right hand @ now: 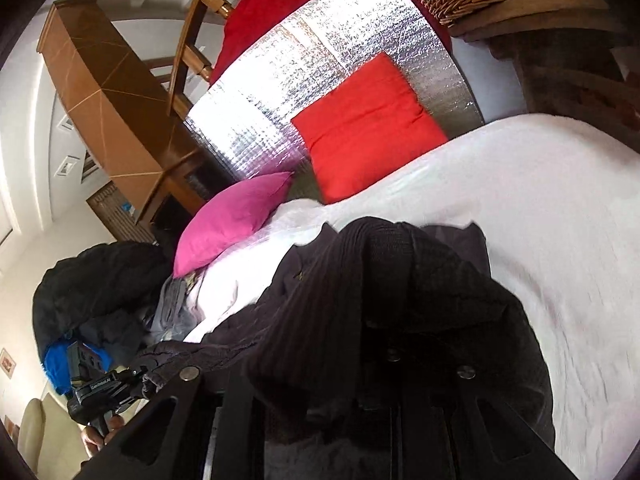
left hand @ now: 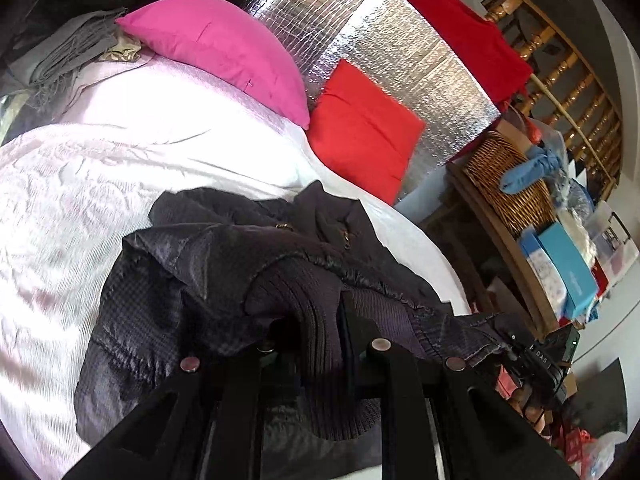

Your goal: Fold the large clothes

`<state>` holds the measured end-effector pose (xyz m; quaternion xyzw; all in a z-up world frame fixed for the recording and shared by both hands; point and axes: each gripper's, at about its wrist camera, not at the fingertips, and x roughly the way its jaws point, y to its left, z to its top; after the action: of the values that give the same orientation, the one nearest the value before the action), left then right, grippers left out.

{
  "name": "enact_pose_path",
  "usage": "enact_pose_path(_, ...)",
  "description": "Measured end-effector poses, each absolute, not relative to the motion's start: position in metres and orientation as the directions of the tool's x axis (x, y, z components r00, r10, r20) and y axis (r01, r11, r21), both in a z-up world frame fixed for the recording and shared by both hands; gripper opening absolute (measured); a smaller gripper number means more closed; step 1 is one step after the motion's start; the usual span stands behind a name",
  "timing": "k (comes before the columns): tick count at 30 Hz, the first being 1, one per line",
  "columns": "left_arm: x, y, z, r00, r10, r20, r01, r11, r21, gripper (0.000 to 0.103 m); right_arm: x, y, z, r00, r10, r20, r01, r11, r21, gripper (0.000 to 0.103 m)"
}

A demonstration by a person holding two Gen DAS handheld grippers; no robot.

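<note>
Both the left gripper [left hand: 320, 344] and right gripper [right hand: 384, 320] have jaws clamped on the dark jacket's [left hand: 192, 256] ribbed hem.

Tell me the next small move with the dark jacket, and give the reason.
Probably lower both grippers toward the white bedspread and spread the dark jacket flat. Its ribbed hem is bunched at the left gripper and draped over the right gripper, and the body lies crumpled, so no clean fold line shows yet.

Dark quilted jacket [left hand: 172, 264], ribbed knit cuffs, crumpled on white bedspread [left hand: 80, 184]
</note>
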<state>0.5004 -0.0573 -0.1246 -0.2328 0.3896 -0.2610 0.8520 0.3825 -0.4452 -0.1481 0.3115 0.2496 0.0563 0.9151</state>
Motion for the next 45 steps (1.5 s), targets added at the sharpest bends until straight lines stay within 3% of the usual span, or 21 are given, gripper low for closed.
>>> enact_pose_path(15,0.588,-0.071,-0.141,0.584,-0.561,-0.586,0.223,0.806,-0.549,0.016,0.488,-0.448,-0.164,0.870,0.176,-0.461,0.107,0.844,0.525,0.020)
enact_pose_path(21,0.606,-0.062,-0.155,0.575,-0.576,-0.581,0.183,0.783,-0.595,0.016,0.524,-0.444,-0.169,0.858,0.139,-0.494,0.151,0.852,0.501,0.019)
enact_pose_path(33,0.624,-0.063,-0.173,0.576,-0.571,-0.584,0.141,0.774,-0.618,0.021,0.556,-0.467,-0.209,0.824,0.192,-0.533,0.257,0.712,0.653,0.022)
enact_pose_path(36,0.624,-0.064,-0.172,0.579,-0.585,-0.568,0.154,0.763,-0.628,0.028,0.556,-0.478,-0.215,0.824,0.258,-0.504,0.249,0.634,0.732,0.027)
enact_pose_path(39,0.619,-0.065,-0.167,0.615,-0.606,-0.505,0.197,0.738,-0.645,0.053,0.547,-0.487,-0.216,0.845,0.321,-0.428,0.202,0.549,0.811,0.043)
enact_pose_path(40,0.616,-0.065,-0.164,0.635,-0.603,-0.483,0.210,0.736,-0.643,0.063,0.542,-0.491,-0.214,0.859,0.342,-0.381,0.171,0.510,0.843,0.072)
enact_pose_path(41,0.613,-0.066,-0.161,0.651,-0.596,-0.470,0.219,0.740,-0.636,0.072,0.534,-0.493,-0.210,0.879,0.334,-0.340,0.145,0.492,0.859,0.086)
enact_pose_path(44,0.603,-0.070,-0.152,0.716,-0.541,-0.440,0.238,0.782,-0.576,0.089,0.507,-0.501,-0.191,0.927,0.278,-0.252,0.088,0.493,0.866,0.092)
enact_pose_path(45,0.598,-0.070,-0.148,0.746,-0.508,-0.429,0.231,0.803,-0.549,0.091,0.502,-0.502,-0.187,0.928,0.275,-0.252,0.085,0.502,0.861,0.092)
